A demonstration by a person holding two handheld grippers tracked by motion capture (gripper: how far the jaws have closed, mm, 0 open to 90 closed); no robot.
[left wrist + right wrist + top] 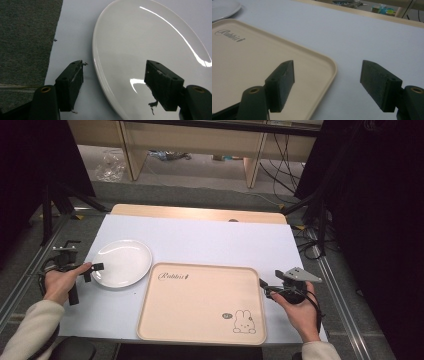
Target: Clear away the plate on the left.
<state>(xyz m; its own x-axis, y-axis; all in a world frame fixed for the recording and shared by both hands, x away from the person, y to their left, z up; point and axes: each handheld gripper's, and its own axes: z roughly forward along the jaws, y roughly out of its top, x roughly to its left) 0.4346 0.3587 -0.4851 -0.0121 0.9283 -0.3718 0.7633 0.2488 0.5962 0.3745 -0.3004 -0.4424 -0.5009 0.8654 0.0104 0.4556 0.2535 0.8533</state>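
From above, the white plate (121,263) sits on the pale sheet (200,237) covering the table, just left of the beige tray (200,305), their rims nearly meeting. The left gripper (95,270) is at the plate's left rim, and the right gripper (264,287) at the tray's right edge.

The left gripper view adds what the high view cannot: the jaws stand wide apart and straddle the plate's rim (100,75), one pad over the sheet, the other over the glossy dish, neither pressing on it. The right gripper view shows its jaws also apart, one above the tray's rounded corner (332,66), one over bare sheet.

Behind the plate and tray the sheet lies open to the far wooden edge (200,213); grey carpet (25,37) begins close beside the plate's left.
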